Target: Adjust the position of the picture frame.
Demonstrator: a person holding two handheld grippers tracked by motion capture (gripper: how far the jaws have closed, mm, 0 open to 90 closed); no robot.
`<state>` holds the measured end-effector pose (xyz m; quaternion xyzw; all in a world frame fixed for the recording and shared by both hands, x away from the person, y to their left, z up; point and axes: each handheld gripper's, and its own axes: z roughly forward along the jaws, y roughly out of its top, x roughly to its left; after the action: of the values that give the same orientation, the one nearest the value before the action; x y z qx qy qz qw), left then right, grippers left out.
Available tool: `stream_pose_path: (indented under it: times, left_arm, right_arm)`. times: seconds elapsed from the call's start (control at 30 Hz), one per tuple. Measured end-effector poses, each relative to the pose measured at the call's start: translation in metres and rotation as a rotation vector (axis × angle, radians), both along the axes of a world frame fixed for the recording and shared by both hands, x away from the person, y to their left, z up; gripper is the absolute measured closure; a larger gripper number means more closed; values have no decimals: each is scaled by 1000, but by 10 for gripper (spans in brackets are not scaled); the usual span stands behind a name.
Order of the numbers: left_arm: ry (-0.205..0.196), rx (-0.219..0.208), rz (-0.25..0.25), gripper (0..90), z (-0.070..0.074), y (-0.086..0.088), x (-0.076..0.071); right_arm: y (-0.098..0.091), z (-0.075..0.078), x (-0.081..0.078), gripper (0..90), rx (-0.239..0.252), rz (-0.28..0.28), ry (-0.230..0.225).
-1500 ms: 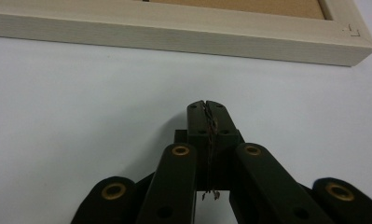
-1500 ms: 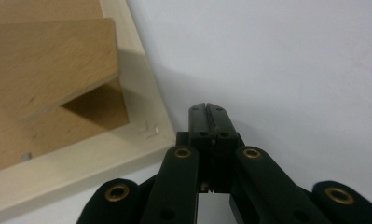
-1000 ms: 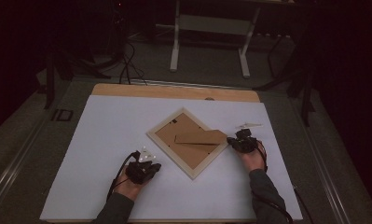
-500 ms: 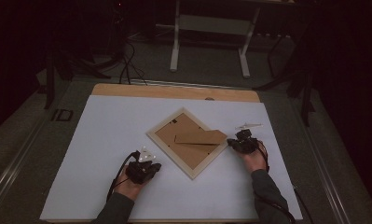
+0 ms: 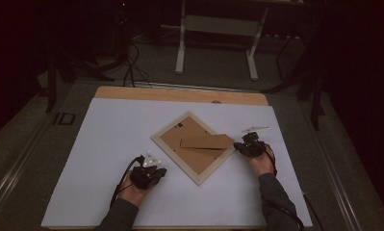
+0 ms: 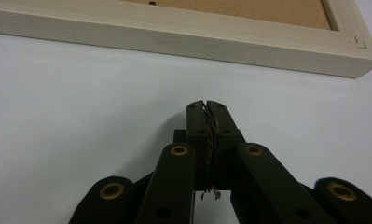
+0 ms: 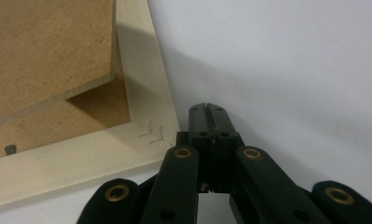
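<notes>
A pale wooden picture frame lies face down on the white table cover, turned like a diamond, its brown backing board showing. A brown stand flap rests across the back. My left gripper sits on the cover just short of the frame's lower left edge, its jaws pressed together with nothing between them. My right gripper rests beside the frame's right corner, also shut and empty. In the right gripper view the stand flap stands lifted a little above the backing.
The white cover spreads over a wooden table whose far edge shows bare. Beyond it stand a metal table leg frame and cables on a dark floor. A person's hands and dark sleeves enter from the bottom.
</notes>
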<state>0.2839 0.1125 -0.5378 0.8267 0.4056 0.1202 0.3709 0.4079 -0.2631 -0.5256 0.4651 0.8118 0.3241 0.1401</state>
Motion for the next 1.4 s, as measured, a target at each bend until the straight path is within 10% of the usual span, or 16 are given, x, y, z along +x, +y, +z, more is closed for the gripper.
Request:
stream_pose_path:
  times: [1.4]
  left_arm:
    - [-22, 12, 12, 882, -1, -2, 0]
  right_arm:
    - [16, -3, -47, 900, 29, 134, 4]
